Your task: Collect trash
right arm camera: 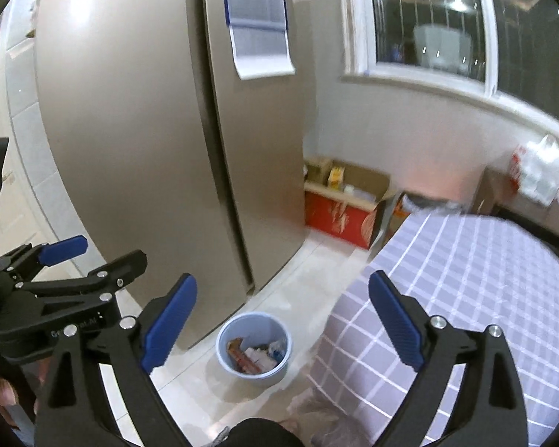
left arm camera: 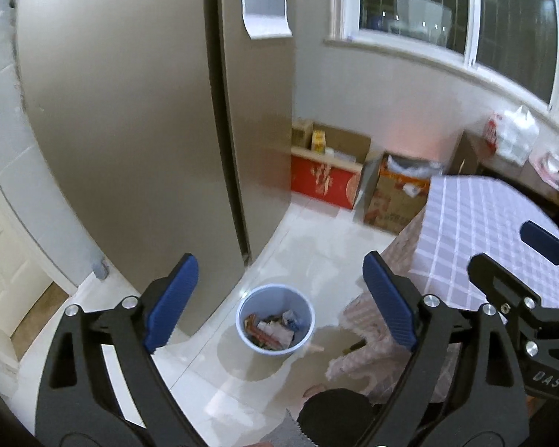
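Trash bin (left arm camera: pixel 275 321) stands on the floor (left arm camera: pixel 316 246) beside the fridge (left arm camera: pixel 130 111) and near the corner of the checked-cloth surface (left arm camera: pixel 484 223); wrappers and paper lie inside it. Left gripper (left arm camera: pixel 279 298) and right gripper (right arm camera: pixel 282 320) both hang above, jaws apart, holding nothing. Judgement: bin sits within reach of the surface for drops; collection looks largely done.

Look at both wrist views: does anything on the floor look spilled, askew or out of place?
Mostly tidy: the trash sits inside the blue bin beside the fridge. One oddity: a small stick-like item lies loose on the floor at the foot of the checked tablecloth, outside the bin. It is too blurred to identify.
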A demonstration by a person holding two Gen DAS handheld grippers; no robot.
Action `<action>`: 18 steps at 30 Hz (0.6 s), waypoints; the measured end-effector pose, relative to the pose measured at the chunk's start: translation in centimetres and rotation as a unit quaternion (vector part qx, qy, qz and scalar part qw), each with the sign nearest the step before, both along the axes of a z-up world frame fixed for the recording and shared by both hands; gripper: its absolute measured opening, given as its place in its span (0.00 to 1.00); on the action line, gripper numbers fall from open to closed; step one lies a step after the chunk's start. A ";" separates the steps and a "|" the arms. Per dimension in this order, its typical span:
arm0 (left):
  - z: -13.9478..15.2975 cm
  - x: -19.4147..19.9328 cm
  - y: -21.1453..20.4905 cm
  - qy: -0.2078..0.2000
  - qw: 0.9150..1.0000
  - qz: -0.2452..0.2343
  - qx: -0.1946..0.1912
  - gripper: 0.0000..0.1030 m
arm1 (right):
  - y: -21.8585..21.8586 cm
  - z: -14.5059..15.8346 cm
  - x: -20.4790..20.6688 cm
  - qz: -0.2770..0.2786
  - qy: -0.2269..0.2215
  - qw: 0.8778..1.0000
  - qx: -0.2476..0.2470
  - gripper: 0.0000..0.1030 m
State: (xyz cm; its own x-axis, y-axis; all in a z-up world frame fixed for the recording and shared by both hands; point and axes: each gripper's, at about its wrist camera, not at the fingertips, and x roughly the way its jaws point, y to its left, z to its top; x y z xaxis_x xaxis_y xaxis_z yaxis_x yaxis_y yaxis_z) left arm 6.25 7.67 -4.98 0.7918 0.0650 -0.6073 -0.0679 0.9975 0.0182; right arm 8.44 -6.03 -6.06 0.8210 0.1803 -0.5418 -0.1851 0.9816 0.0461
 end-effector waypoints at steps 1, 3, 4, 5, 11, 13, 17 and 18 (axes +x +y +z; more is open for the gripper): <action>0.5 -0.5 -0.2 -0.007 1.000 0.002 0.000 0.86 | -0.3 0.6 -0.8 -0.002 -0.010 1.000 -0.002 0.91; 1.6 -1.6 -0.6 -0.025 1.000 0.003 0.003 0.86 | -0.6 1.9 -2.5 -0.007 -0.032 0.999 -0.009 0.91; 2.1 -2.2 -0.7 -0.033 0.999 0.004 0.005 0.86 | -0.8 2.3 -3.0 -0.009 -0.041 0.999 -0.012 0.92; 2.7 -2.9 -1.0 -0.043 0.999 0.005 0.005 0.87 | -1.1 2.7 -3.7 -0.011 -0.050 0.999 -0.013 0.92; 5.5 -6.1 -1.9 -0.097 0.995 -0.001 0.002 0.87 | -2.1 5.0 -7.4 -0.016 -0.090 0.996 -0.007 0.92; 6.0 -6.9 -2.2 -0.109 0.994 -0.003 0.006 0.87 | -2.4 5.7 -8.4 -0.015 -0.101 0.995 -0.002 0.92; 7.1 -8.5 -2.9 -0.138 0.990 0.001 0.017 0.88 | -2.8 6.7 -9.8 -0.014 -0.117 0.993 0.004 0.92; 7.3 -8.7 -3.0 -0.141 0.990 0.000 0.016 0.89 | -3.0 6.9 -10.1 -0.016 -0.121 0.992 0.005 0.92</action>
